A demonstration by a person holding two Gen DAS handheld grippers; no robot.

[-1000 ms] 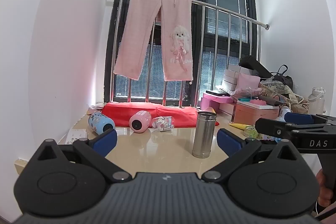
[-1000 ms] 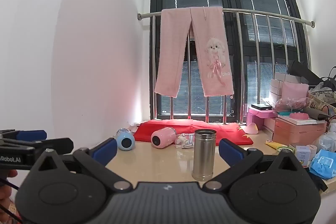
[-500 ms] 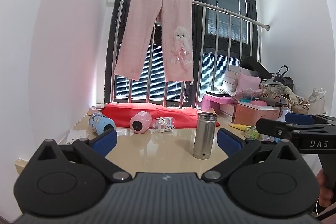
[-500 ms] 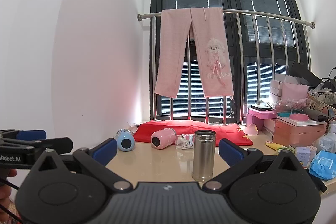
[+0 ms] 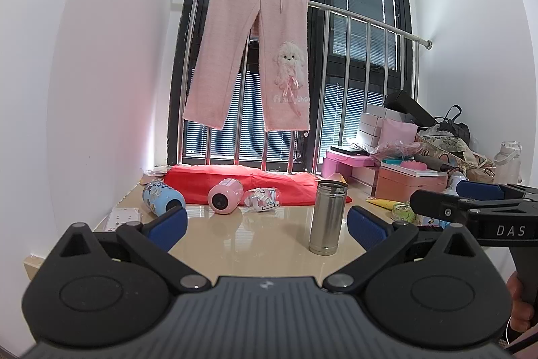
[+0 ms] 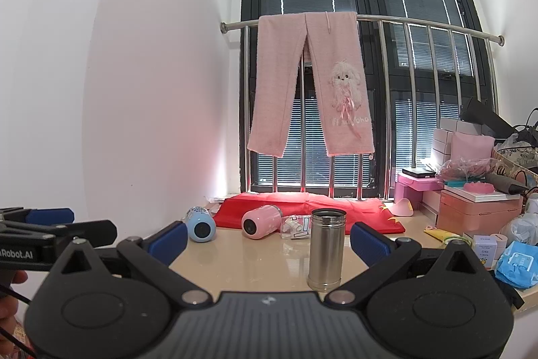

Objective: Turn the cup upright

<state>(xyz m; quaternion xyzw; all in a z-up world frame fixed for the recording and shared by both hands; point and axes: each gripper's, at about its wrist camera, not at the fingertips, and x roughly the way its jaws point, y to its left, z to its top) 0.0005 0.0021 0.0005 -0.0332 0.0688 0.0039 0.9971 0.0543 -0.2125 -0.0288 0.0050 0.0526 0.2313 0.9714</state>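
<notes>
Since the steel cup [image 6: 327, 247] stands upright on the table [image 6: 255, 261], mouth up, I judge the flip done. My right gripper [image 6: 268, 236] and left gripper [image 5: 267, 222] hang spread wide and empty, well short of it, touching nothing.

Steel cup [image 5: 328, 217] stands on table [image 5: 262, 234] (two bottles [image 5: 225, 200] lie behind-left).

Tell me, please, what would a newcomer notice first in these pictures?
First the pink trousers hung over the steel rail at the dark window. Next the steel cup standing upright on the beige table, with a pink cup and a blue cup lying on their sides behind it.
</notes>
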